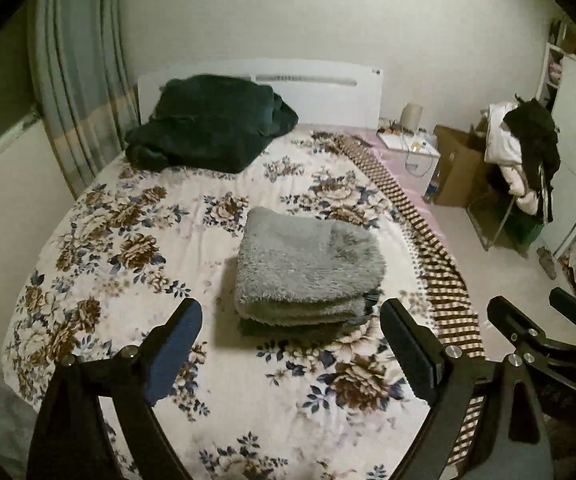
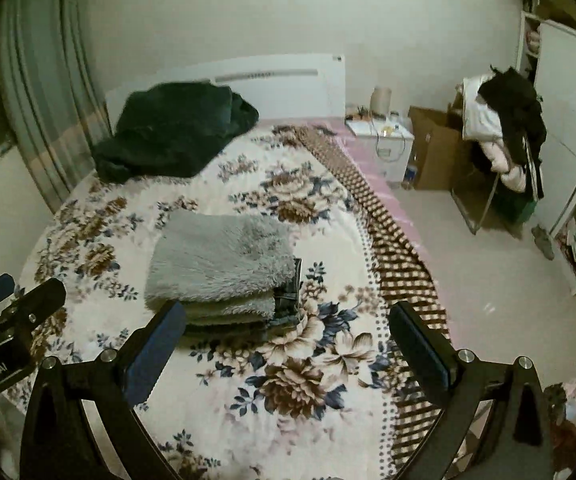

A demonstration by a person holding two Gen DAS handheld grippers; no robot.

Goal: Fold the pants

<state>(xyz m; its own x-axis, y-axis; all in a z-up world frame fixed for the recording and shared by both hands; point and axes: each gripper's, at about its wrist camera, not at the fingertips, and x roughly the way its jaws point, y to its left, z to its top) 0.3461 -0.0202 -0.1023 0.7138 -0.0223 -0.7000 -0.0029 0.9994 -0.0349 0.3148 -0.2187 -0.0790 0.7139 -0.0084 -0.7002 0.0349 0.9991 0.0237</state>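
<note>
- The left gripper (image 1: 291, 324) hangs above the near part of the bed (image 1: 100, 264), its jaws spread wide with nothing between them.
- The right gripper (image 2: 288, 326) hangs beside it, jaws likewise wide apart and empty; in the left wrist view its fingers (image 1: 505, 314) show at the right edge, and in the right wrist view the left gripper's fingers (image 2: 44, 294) show at the left edge.
- The pants (image 2: 288, 296) lie folded on the bed, in a stack with a fluffy grey folded piece (image 2: 224, 260) on top; only a dark denim edge shows at the right side of the stack.
- The stack sits near the middle of the bed's flowered cover (image 2: 288, 380), just beyond both grippers and touching neither.
- A dark green blanket (image 1: 208, 128) is bunched at the far left of the bed, against the white headboard (image 1: 319, 92).
- A brown checked border (image 2: 399, 264) runs along the bed's right edge.
- On the floor to the far right stand a white bedside cabinet (image 2: 383, 140), a cardboard box (image 2: 431, 148) and a chair piled with clothes (image 2: 503, 120).
- A curtain (image 1: 76, 80) hangs at the far left.
</note>
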